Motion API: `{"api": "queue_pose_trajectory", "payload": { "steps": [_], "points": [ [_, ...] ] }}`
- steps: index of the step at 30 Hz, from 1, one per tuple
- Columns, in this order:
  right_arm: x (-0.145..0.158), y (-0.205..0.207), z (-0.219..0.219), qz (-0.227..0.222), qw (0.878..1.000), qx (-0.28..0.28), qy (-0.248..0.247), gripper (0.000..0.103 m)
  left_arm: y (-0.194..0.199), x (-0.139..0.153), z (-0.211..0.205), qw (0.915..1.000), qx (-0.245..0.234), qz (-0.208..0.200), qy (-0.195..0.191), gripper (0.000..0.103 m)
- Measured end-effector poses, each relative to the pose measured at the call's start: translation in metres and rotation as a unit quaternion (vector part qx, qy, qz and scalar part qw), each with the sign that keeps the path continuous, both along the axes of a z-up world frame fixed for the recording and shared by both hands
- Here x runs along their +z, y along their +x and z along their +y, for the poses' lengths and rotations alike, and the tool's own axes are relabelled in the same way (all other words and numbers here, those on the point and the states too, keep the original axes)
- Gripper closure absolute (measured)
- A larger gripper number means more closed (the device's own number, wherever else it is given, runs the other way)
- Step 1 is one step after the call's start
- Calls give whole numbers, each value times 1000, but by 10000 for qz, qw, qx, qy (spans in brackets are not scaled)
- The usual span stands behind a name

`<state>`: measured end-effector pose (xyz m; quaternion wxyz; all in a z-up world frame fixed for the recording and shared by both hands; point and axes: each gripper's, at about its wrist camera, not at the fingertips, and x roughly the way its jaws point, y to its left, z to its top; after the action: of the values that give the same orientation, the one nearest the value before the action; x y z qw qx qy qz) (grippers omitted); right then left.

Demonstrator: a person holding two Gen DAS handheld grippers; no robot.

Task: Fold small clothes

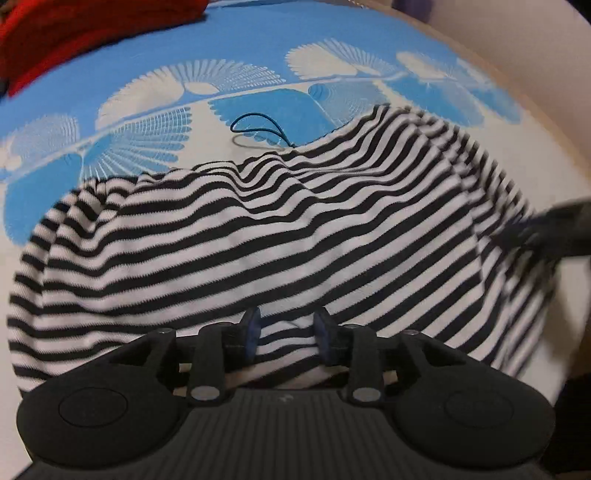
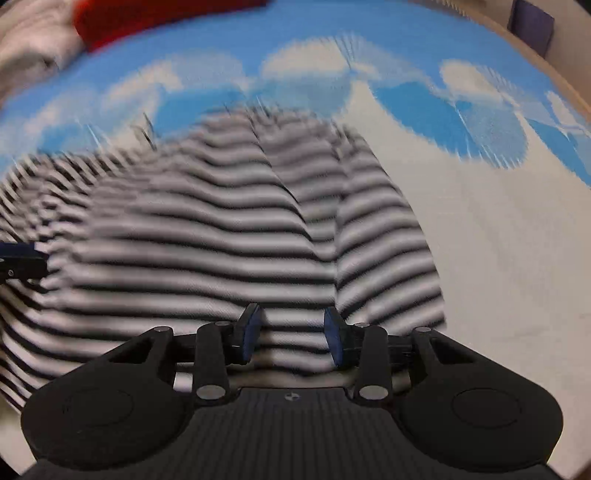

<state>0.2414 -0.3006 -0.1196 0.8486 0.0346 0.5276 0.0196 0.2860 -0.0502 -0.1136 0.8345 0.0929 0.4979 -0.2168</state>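
Spread under everything is a bedsheet (image 1: 258, 48) in bright blue with white fan-shaped prints, white in its near part, and it looks like a bed rather than a bench. At its far left edge lies a bundle of red fabric (image 1: 55, 33), well apart from your work. The black-and-white striped garment (image 1: 258, 236) takes up the middle of both views, rumpled into soft ridges, its stripes running left to right, so its long axis lies across you. A thin dark cord loop (image 1: 258, 127) rests on the sheet just beyond its far edge.

Your left claw (image 1: 287, 334) sits at the garment's near edge, part open, striped cloth showing between its blue pads (image 1: 252, 332); I cannot tell whether they pinch it. Your right claw (image 2: 291, 338) is likewise part open over the near hem further right, cloth between the pads, grip just as unclear in the blur. Each claw shows at the side of the other's view.

Both hands are equally near, the cloth stretching away from them, so I judge the next fold carries the near edge toward the far one.
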Motion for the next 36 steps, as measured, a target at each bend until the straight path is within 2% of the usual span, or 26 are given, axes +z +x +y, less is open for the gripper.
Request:
{"api": "queue_pose_trajectory", "payload": {
  "steps": [3,5,8,11,12,15,16,18,21,26,28,32,33,34,36],
  "points": [
    [13,-8,-8,-130,9995,-258,127,63,1,16,10,9989,373,13,-290,66],
    [20,-14,-13,-201,9993,-272,162,63,-4,35,25,9977,424,-124,-520,67],
    [20,-23,-18,-38,9998,-206,-33,63,-14,43,47,9971,509,43,-563,67],
    [9,-30,-30,422,9984,-310,-190,63,-28,40,72,9969,558,376,-399,67],
    [4,-32,-36,591,9975,-333,-178,63,-33,35,77,9972,552,446,-233,67],
    [-2,-38,-38,671,9971,-214,-290,63,-33,0,86,9911,761,892,624,65],
    [-1,-39,-37,635,9973,-184,-318,63,-36,-3,91,9908,772,885,671,65],
    [6,-45,-33,503,9977,-175,-414,63,-41,13,97,9906,1022,789,451,65],
    [27,-57,-26,35,9983,-205,-552,63,-64,60,121,9896,1433,89,-95,60],
    [73,-87,5,-1096,9932,-107,-366,63,-114,130,164,9751,1829,-1197,-386,50],
    [88,-99,21,-1452,9892,-35,-196,63,-131,146,181,9683,1964,-1491,-412,46],
    [111,-119,65,-2132,9766,216,194,64,-169,158,204,9507,2375,-1951,-411,46],
    [114,-122,78,-2218,9742,313,274,70,-180,163,207,9455,2409,-2149,-432,44],
    [116,-124,91,-2285,9718,450,368,83,-188,166,208,9411,2431,-2310,-432,41],
    [117,-125,115,-2333,9680,750,550,94,-193,166,207,9425,2342,-2366,-286,30]
  ]
}}
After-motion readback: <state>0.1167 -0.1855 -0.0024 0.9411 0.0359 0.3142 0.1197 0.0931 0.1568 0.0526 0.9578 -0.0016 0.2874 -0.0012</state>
